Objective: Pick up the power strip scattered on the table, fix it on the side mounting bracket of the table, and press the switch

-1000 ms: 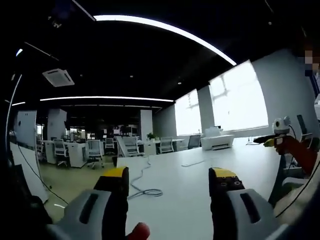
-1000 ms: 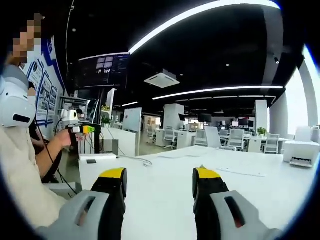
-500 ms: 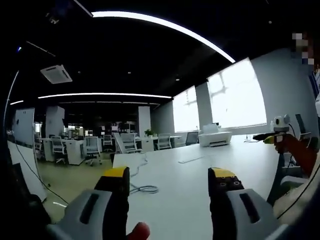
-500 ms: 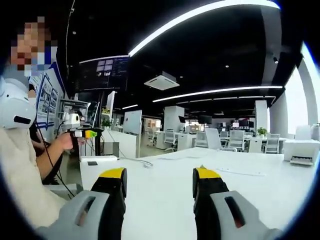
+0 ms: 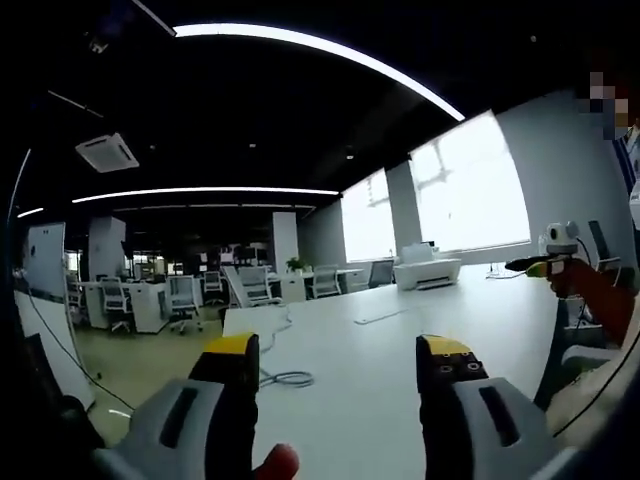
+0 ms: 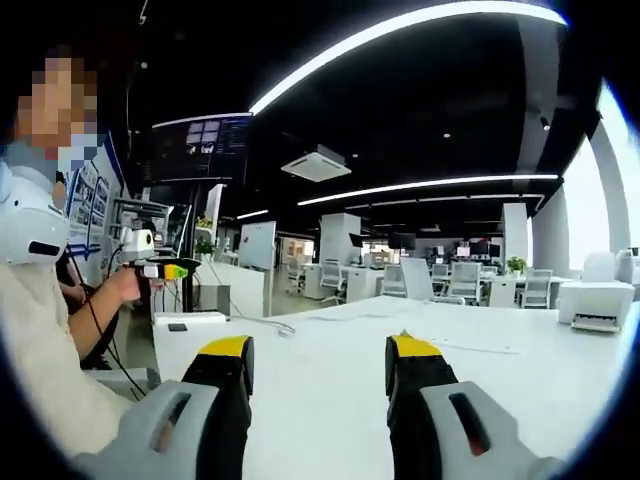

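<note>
Both hand-held grippers, left (image 5: 338,362) and right (image 6: 320,360), stay wide and empty over the white desk (image 5: 380,350), views barely drifting; no pickup begun.

Long white table (image 5: 400,350) with a coiled cable (image 5: 285,375) and a printer (image 5: 428,270).

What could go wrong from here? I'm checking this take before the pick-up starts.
1. Both the left gripper and right gripper are open and held level over the white table, aimed across the room, so a reach down may start blind.
2. A loose cable lies coiled on the table near the left gripper and could snag.
</note>
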Available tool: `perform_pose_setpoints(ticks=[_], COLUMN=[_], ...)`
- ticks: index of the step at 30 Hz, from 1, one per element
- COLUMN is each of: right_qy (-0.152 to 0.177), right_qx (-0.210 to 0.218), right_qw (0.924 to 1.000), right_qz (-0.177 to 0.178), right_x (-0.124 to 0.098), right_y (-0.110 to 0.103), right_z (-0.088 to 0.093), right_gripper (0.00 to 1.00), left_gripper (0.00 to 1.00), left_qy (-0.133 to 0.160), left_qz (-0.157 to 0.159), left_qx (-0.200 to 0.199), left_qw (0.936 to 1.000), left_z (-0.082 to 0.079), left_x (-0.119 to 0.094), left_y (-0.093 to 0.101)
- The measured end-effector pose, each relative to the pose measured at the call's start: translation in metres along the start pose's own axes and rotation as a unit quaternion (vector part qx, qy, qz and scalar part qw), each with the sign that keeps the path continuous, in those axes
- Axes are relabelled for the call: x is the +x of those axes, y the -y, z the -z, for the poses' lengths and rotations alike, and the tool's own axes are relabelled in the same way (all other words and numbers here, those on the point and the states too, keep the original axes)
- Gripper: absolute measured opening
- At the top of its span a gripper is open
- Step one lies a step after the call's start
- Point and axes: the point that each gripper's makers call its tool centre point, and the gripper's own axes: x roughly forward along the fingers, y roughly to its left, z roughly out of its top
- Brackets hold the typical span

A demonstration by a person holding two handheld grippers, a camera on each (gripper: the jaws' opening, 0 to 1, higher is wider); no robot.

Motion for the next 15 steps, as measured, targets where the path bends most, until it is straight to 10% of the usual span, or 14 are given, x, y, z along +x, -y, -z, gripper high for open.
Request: perform_pose_setpoints(ticks=[15], right_qy=[0.000], right_qx=[-0.003], right_qw=[1.0000], right_qz=[0.002], right_x=[-0.006], right_y=[-0.004], right_z=[-0.001], right_gripper=[0.49], left_gripper=[0.68], left_qy=[-0.013], left_qz=[-0.003], left_qx=[0.014], left_qw=[0.9998], left_z=[0.004], left_x=[-0.010], left_y=[0.000])
